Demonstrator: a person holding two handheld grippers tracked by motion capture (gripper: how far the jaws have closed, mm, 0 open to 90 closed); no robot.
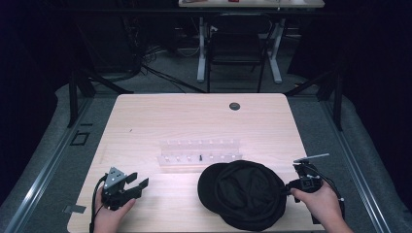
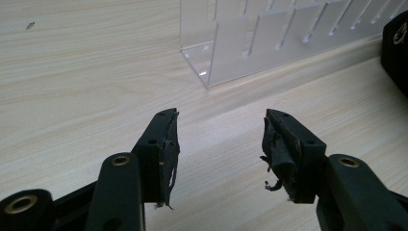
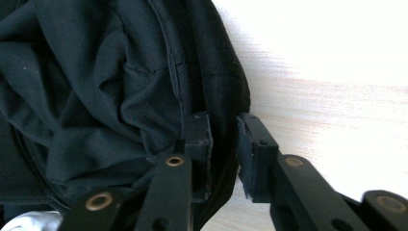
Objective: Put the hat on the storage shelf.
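Black cap [image 1: 243, 193] upside down on table [image 1: 145, 116], near front edge, just before clear rack [image 1: 200, 155]. Right gripper [image 3: 223, 144] at cap's right rim, jaws narrow, straddling rim fabric; firm pinch cannot tell. Left gripper [image 2: 219, 144] wide open, empty, resting at table's left front.

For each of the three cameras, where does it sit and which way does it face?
High view: above the near edge, facing forward and down on the table; both hands and grippers show.
Left gripper view: rides the left gripper, facing the clear rack; open fingers show.
Right gripper view: rides the right gripper, its fingers straddling the black cap's rim.
All three show the cap.
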